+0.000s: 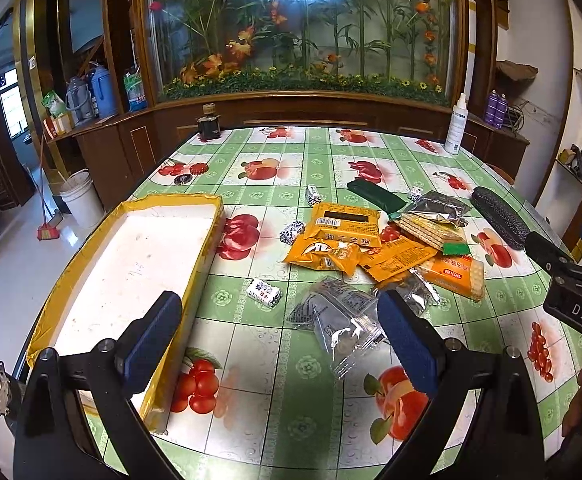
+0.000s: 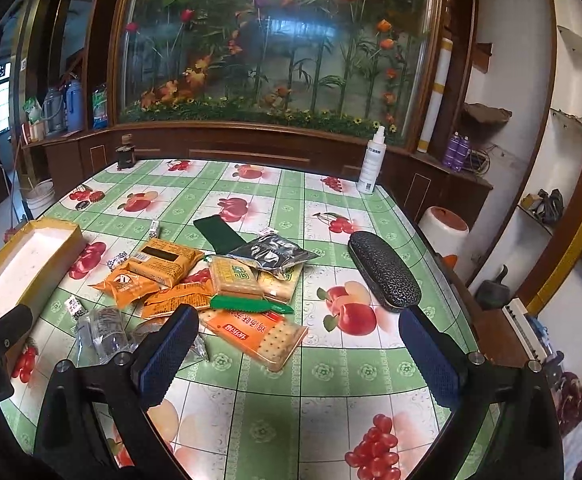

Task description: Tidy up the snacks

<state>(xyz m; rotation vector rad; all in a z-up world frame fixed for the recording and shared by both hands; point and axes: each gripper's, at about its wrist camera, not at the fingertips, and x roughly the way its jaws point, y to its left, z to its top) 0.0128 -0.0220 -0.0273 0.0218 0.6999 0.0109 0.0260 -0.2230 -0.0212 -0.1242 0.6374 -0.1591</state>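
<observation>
A pile of snack packets lies mid-table: orange packets, cracker packs, silver packets, a clear wrapper and small wrapped candies. A yellow-rimmed box with a white inside stands at the left. My left gripper is open and empty, between the box and the clear wrapper. My right gripper is open and empty, just in front of the orange cracker pack; it also shows at the right of the left wrist view.
A black glasses case and a dark green pouch lie beside the pile. A white spray bottle, a dark bottle and bottle caps stand toward the far edge. A wooden cabinet lies beyond.
</observation>
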